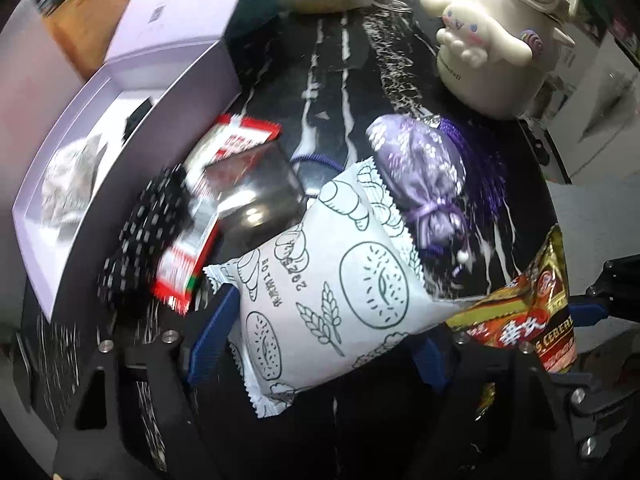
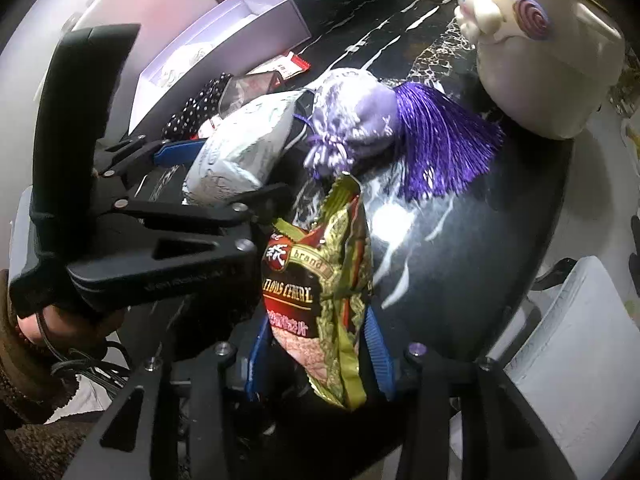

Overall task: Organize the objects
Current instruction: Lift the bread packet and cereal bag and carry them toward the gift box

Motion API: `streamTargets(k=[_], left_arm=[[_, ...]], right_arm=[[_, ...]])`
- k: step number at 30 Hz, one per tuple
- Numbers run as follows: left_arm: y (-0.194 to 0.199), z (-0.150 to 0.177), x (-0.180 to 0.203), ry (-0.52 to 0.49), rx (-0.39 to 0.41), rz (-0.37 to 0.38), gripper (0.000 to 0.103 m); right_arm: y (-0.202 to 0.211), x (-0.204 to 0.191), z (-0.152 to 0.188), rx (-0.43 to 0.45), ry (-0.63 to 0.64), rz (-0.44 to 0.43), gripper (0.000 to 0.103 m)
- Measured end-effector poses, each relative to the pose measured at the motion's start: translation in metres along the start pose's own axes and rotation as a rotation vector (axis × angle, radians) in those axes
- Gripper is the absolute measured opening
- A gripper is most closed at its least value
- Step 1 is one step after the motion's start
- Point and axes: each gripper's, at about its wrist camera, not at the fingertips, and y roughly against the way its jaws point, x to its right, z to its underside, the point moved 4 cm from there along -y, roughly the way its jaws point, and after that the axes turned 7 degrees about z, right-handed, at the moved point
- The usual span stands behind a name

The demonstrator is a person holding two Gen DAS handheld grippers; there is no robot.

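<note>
My left gripper (image 1: pixel 316 344) is shut on a white snack packet (image 1: pixel 332 292) printed with bread drawings, held above the black marble table (image 1: pixel 332 92). It also shows in the right wrist view (image 2: pixel 236 148). My right gripper (image 2: pixel 316 344) is shut on a red-and-gold cereal packet (image 2: pixel 320 292), which shows at the right of the left wrist view (image 1: pixel 532 312). A purple sachet with a tassel (image 1: pixel 420 172) lies on the table just beyond both packets.
An open white box (image 1: pixel 132 128) with a pale bag inside stands at the left. A red-white packet (image 1: pixel 236 148), a shiny dark packet (image 1: pixel 256 196) and a black dotted cloth (image 1: pixel 148 232) lie beside it. A cream character pot (image 1: pixel 500 48) stands at the far right.
</note>
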Motion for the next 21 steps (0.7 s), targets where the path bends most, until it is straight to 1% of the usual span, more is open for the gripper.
streamTargets(k=[5, 9, 14, 21], left_arm=[[0.012, 0.026, 0.003, 0.065, 0.001, -0.027, 0.073], [0.025, 0.045, 0.008, 0.133, 0.012, -0.049, 0.068], [0.035, 0.062, 0.01, 0.229, 0.021, -0.04, 0.066], [0.052, 0.084, 0.009, 0.299, 0.004, -0.006, 0.064]], right_arm=[[0.004, 0.003, 0.018, -0.005, 0.049, -0.009, 0.044], [0.007, 0.007, 0.024, -0.013, 0.08, -0.016, 0.043], [0.008, 0.002, 0.028, -0.017, 0.126, -0.038, 0.038], [0.009, -0.004, 0.026, -0.032, 0.142, -0.055, 0.034]])
